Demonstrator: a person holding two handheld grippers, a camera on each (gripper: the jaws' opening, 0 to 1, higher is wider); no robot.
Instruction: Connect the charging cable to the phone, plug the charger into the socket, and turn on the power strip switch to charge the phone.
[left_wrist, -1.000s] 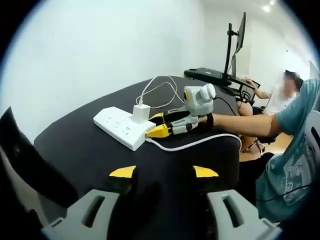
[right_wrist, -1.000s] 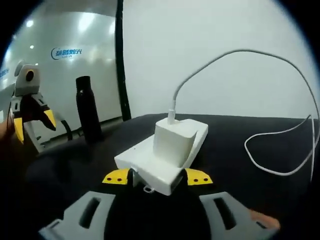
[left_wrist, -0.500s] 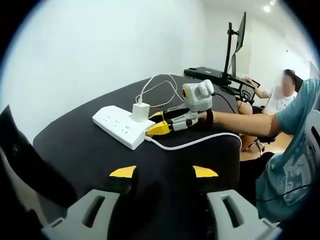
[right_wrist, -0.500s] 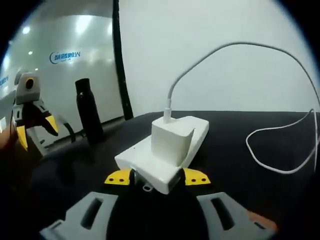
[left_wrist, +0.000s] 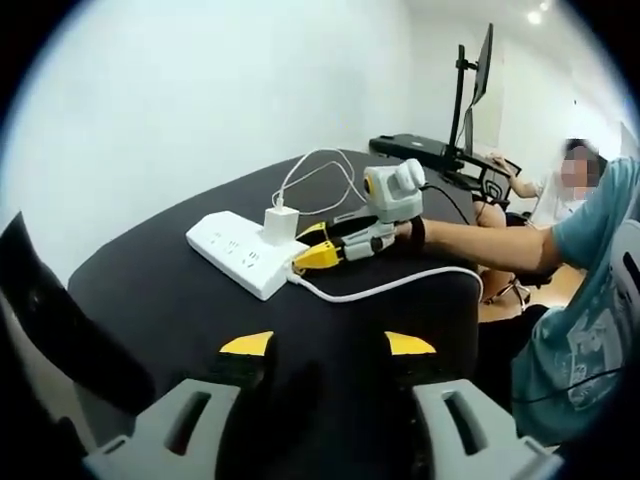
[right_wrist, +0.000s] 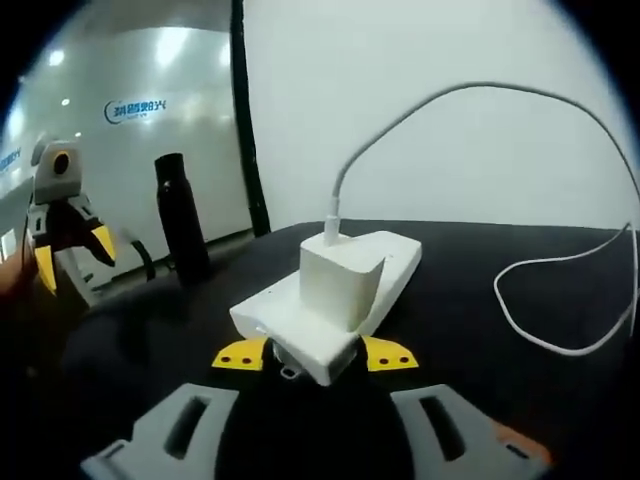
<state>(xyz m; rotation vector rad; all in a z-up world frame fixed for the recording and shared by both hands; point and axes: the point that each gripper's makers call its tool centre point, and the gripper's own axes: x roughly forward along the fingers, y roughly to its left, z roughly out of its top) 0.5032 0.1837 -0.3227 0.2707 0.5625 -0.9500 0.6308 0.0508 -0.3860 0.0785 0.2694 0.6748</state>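
A white power strip (left_wrist: 240, 250) lies on the round black table (left_wrist: 160, 290). A white charger (left_wrist: 281, 222) is plugged into it, and the thin white cable (left_wrist: 322, 165) loops away behind. My right gripper (left_wrist: 312, 247) is at the strip's near end, jaws apart. In the right gripper view, the strip (right_wrist: 395, 262) and charger (right_wrist: 335, 285) are close ahead. The strip's end sits between the yellow tips of my right gripper (right_wrist: 315, 354). My left gripper (left_wrist: 328, 344) hangs open over bare table, and it is seen again at the far left (right_wrist: 68, 240).
The strip's thick white cord (left_wrist: 390, 285) trails toward the table's right edge. A black bottle (right_wrist: 182, 228) stands beyond the strip, and a dark object (left_wrist: 50, 320) sits close at the left. A desk with a monitor (left_wrist: 482, 70) and a seated person are behind.
In the right gripper view the strip's end sits slightly lower between the tips, and the charger has shifted a little left. The left gripper has barely moved.
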